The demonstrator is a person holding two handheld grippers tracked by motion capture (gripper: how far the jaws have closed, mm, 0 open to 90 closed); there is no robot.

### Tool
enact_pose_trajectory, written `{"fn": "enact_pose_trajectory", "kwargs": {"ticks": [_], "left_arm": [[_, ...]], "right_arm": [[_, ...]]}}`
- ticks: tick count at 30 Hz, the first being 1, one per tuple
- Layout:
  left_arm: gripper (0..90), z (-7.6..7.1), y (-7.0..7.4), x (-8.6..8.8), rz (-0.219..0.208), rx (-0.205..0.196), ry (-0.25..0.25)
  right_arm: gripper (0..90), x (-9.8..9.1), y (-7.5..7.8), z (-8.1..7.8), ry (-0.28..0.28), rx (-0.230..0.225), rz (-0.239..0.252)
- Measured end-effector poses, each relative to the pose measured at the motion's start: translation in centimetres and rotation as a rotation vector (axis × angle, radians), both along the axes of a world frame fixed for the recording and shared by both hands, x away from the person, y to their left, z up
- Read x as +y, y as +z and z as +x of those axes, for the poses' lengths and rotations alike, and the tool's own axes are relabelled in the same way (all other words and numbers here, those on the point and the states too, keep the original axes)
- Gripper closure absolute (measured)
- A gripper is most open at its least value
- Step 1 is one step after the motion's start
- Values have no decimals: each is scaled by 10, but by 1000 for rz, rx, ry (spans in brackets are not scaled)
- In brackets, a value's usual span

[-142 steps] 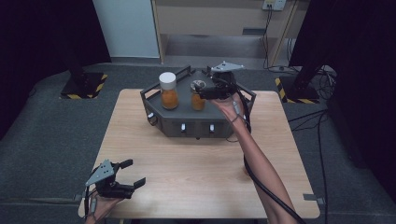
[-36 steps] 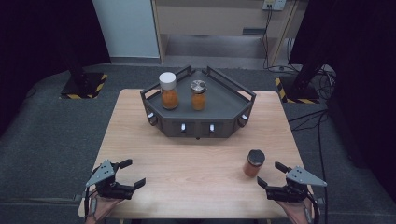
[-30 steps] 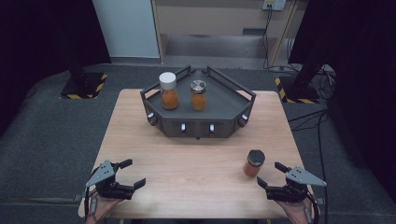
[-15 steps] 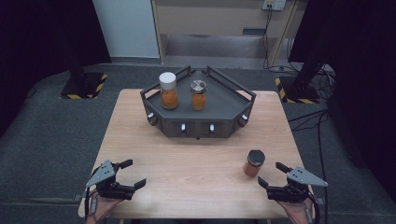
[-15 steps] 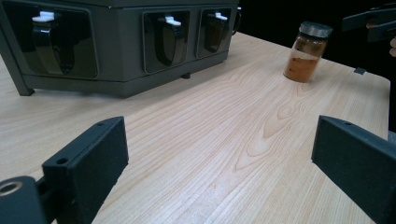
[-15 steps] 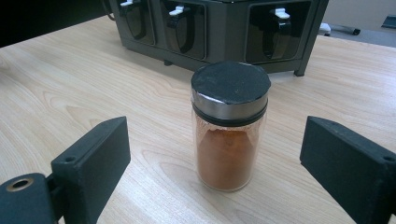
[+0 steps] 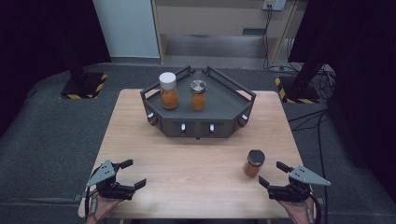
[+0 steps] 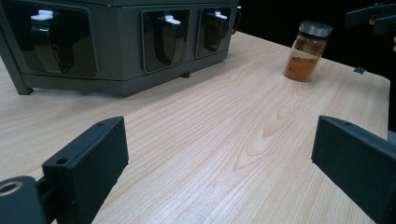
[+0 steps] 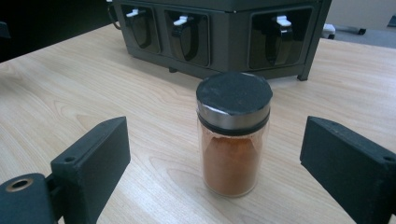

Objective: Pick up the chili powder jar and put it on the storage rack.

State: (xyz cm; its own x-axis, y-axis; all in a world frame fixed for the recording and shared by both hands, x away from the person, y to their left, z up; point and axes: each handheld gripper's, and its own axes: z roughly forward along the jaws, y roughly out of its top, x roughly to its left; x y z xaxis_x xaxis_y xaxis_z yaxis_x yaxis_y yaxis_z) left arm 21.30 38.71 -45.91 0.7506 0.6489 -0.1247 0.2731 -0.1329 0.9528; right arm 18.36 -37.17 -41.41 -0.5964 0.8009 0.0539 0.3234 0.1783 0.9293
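A small glass jar of orange powder with a black lid (image 7: pixel 254 163) (image 9: pixel 233 140) (image 8: pixel 307 50) stands upright on the wooden table (image 7: pixel 196 158), near its front right. My right gripper (image 7: pixel 274 173) (image 9: pixel 215 163) rests just right of it, open, jaws apart from the jar. My left gripper (image 7: pixel 133 173) (image 8: pixel 219 163) lies open at the table's front left with nothing between its jaws. On the dark grey rack (image 7: pixel 224 109) at the back stand a white-lidded jar (image 7: pixel 168 90) and a silver-lidded jar (image 7: pixel 198 94), both with orange powder.
The rack's front face carries several recessed white levers (image 8: pixel 43 15) (image 9: pixel 179 21). Bare wood lies between the rack and both grippers. Black stands with yellow-striped bases (image 7: pixel 83 85) flank the table on the grey floor.
Since 4.7 s ago the right gripper has carried the black-lidded jar from the rack to the front right of the table and let go. Over the last second nothing has moved.
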Motion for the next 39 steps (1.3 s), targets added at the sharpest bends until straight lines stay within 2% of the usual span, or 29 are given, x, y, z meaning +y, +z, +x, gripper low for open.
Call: {"fn": "enact_pose_trajectory", "kwargs": {"ticks": [10, 22, 26, 29, 31, 33, 39], "left_arm": [[29, 0, 0, 0, 1, 2, 1], [29, 0, 0, 0, 2, 2, -1], [30, 0, 0, 0, 3, 3, 0], [30, 0, 0, 0, 3, 3, 0], [30, 0, 0, 0, 2, 3, -1], [30, 0, 0, 0, 3, 3, 0], [30, 0, 0, 0, 3, 3, 0]], "right_arm": [[84, 4, 13, 6, 7, 1, -8], [91, 17, 24, 34, 26, 37, -36], [95, 21, 25, 48, 24, 65, -43], [104, 27, 25, 54, 27, 65, -67], [109, 28, 23, 59, 26, 76, -57], [113, 32, 22, 62, 19, 82, -74], [124, 35, 18, 70, 12, 100, -83]]}}
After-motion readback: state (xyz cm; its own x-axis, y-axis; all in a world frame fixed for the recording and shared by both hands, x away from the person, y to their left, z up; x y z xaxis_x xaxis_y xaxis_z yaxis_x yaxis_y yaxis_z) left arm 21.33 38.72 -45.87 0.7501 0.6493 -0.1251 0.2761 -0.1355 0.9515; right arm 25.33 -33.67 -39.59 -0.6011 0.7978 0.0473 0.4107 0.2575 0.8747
